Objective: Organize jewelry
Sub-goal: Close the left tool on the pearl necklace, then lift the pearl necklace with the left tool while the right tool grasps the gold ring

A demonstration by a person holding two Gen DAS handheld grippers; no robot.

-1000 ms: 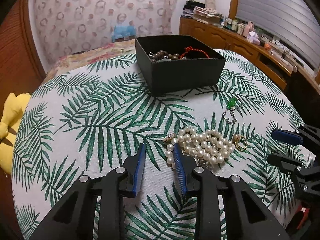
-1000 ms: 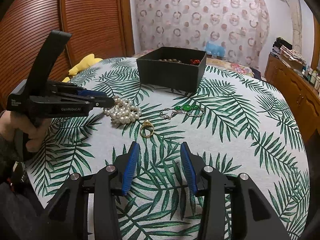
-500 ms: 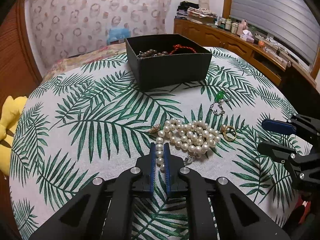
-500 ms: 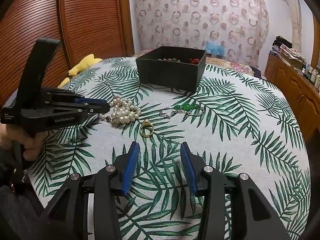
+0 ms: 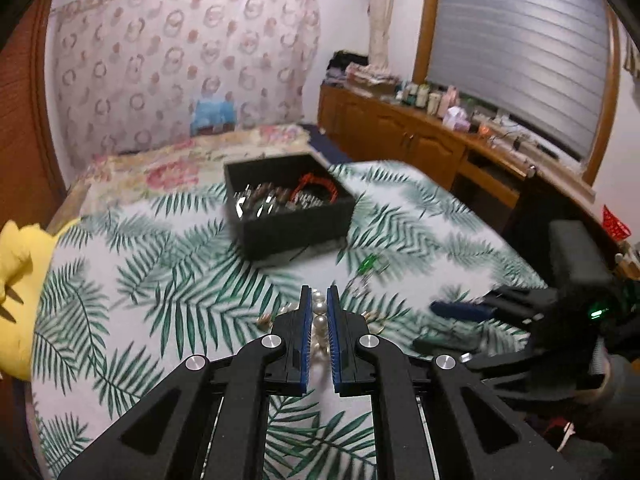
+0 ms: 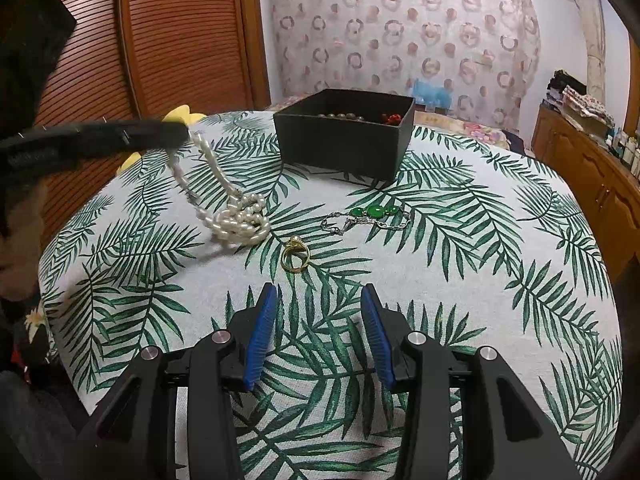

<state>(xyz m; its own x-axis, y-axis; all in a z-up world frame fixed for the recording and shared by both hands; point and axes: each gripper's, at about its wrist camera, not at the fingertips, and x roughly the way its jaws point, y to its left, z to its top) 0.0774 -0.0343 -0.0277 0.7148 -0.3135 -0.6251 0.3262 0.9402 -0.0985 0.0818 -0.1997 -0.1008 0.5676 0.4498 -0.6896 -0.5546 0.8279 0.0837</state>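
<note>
- White bench cloth (image 6: 460, 272) printed with green palm fronds.
- Matte black box (image 6: 344, 142), lower centre of the upper half.
- Creamy white pearl strand (image 6: 236, 220).
- Gold ring (image 6: 295, 258).
- Silver chain with green stones (image 6: 370, 216).
- Black tool (image 6: 318, 336) with blue pads (image 6: 260, 332).
- Pink-ringed curtain (image 6: 400, 28), top of frame.

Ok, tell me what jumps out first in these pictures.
The pearl necklace stands out: the left gripper is shut on it, strands hanging to the leaf-print tablecloth. Beside it lie a gold ring and a green-stone bracelet, before the black box.
</note>
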